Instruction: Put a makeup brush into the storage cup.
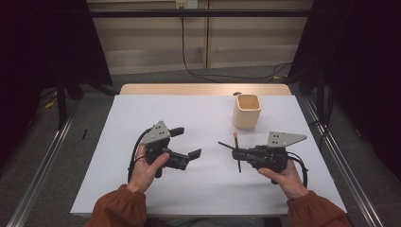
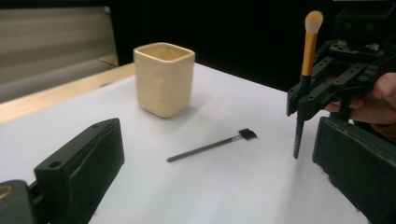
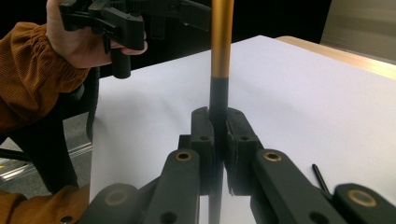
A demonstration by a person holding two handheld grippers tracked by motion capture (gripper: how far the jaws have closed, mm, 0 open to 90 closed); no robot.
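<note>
Landmark: cream square-mouthed ceramic cup (image 1: 247,110), upright on the far right part of the white counter (image 1: 142,189).
Right tongs (image 1: 238,153): clenched on the dark lower handle of a makeup brush with gold upper shaft and pale bristle tip (image 2: 308,56). Brush stands roughly upright, bristles up, handle end hanging just above the counter, on the near side of the cup and well apart from it.
Grip detail: in the right gripper view the brush (image 3: 219,60) sits in a narrow seam between the pads, held low on its length, so most of the shaft rises free above the jaws.
Left tongs (image 1: 189,142): released, jaws spread wide, holding nothing; well apart from the cup, toward the counter's middle.
Second item: thin dark applicator stick with small flat black head (image 2: 212,145), lying flat on the counter near the cup's near side, close by the brush.
Judged step: brush lifted, cup probably the target.
Risk 1: low grip on a slim round handle; the brush may pivot or slide in the pads if swung fast.
Risk 2: handle end could strike the cup rim on entry and tip or shove the cup.
Risk 3: a low carry could drag the handle end across the applicator stick and knock it away.
Risk 4: letting go too high; brush may bounce out.
</note>
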